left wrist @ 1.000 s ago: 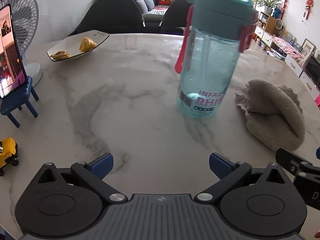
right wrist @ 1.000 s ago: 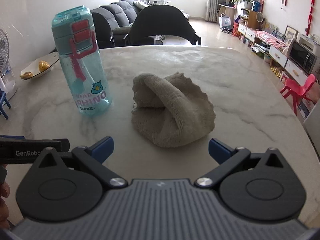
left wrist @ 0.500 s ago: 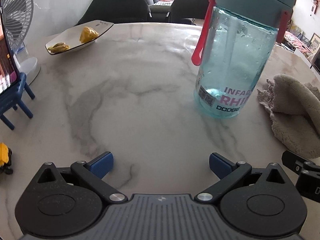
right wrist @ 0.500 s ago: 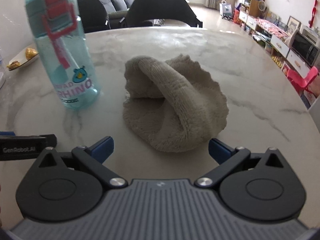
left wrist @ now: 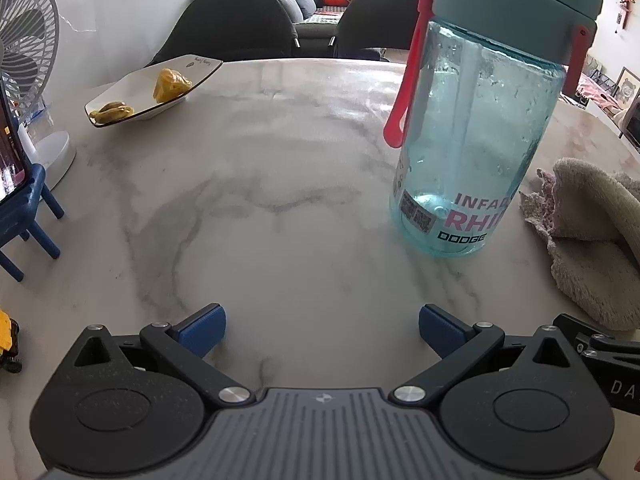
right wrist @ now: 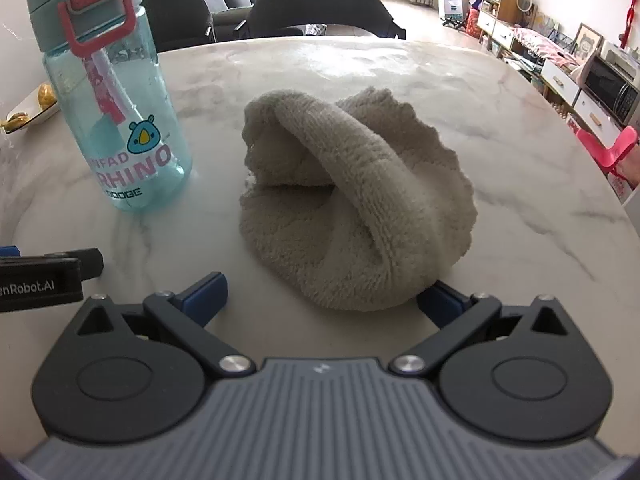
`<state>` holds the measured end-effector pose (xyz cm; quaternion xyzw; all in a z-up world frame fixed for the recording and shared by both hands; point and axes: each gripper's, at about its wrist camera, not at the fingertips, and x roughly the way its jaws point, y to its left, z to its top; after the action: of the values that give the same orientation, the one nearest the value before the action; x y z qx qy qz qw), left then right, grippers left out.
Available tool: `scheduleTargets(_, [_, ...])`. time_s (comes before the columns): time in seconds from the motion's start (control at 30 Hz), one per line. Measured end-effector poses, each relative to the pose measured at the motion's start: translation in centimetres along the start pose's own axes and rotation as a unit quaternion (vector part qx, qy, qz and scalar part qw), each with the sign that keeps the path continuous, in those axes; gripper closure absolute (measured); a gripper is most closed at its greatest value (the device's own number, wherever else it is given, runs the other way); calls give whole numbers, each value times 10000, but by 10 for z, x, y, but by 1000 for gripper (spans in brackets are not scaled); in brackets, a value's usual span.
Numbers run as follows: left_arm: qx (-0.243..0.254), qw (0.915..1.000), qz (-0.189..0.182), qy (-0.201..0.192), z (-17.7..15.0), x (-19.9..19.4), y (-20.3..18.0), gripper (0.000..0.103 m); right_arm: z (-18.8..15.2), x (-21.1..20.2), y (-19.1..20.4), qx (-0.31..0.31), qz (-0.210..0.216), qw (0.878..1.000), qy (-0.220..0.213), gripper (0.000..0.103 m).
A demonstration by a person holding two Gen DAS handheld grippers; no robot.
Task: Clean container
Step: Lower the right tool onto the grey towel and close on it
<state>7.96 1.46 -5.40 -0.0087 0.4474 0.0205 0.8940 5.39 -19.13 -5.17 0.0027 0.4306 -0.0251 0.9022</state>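
A clear teal water bottle (left wrist: 476,140) with a teal lid and red strap stands upright on the marble table (left wrist: 280,208); it also shows at the left of the right wrist view, bottle (right wrist: 116,120). A crumpled beige towel (right wrist: 352,208) lies to its right, towel (left wrist: 592,232). My left gripper (left wrist: 322,330) is open, low over the table, with the bottle ahead and to the right. My right gripper (right wrist: 322,296) is open, and the near edge of the towel lies between its blue fingertips.
A white dish (left wrist: 154,92) with yellow food sits at the far left. A fan (left wrist: 24,76), a phone on a small blue chair stand (left wrist: 20,200) and a yellow toy truck (left wrist: 8,344) line the left edge. Dark chairs (right wrist: 320,4) stand behind the table.
Both grippers have moved forward. The bottle looms larger in the left wrist view, and the towel has come up between the right gripper's fingertips. Both stayed open.
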Motion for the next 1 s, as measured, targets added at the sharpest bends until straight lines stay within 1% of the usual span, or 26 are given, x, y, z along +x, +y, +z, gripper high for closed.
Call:
scheduleTargets(0.3, [53, 9999, -23, -125, -1, 1, 0, 0, -3, -1, 5, 5, -10, 10000, -99, 0])
scheduleTargets(0.37, [112, 9997, -60, -229, -4, 1, 0, 0, -5, -1, 5, -8, -9, 9999, -159, 0])
scheduleTargets(0.5, [364, 9978, -246, -496, -8, 3, 4, 0, -11, -2, 5, -75, 32, 9994, -349, 0])
scheduleTargets(0.57, [452, 9975, -315, -450, -5, 4, 6, 0, -10, 2, 3, -116, 72, 9989, -445, 0])
scheduleTargets(0.67, [512, 9977, -353, -286, 2, 5, 6, 0, -11, 2, 3, -152, 121, 9987, -479, 0])
scheduleTargets(0.73, [513, 9977, -359, -249, 3, 6, 6, 0, -10, 1, 3, -170, 132, 9986, -489, 0])
scheduleTargets(1.0, [504, 9976, -391, -286, 1, 5, 6, 0, -5, 3, 7, -193, 116, 9983, -541, 0])
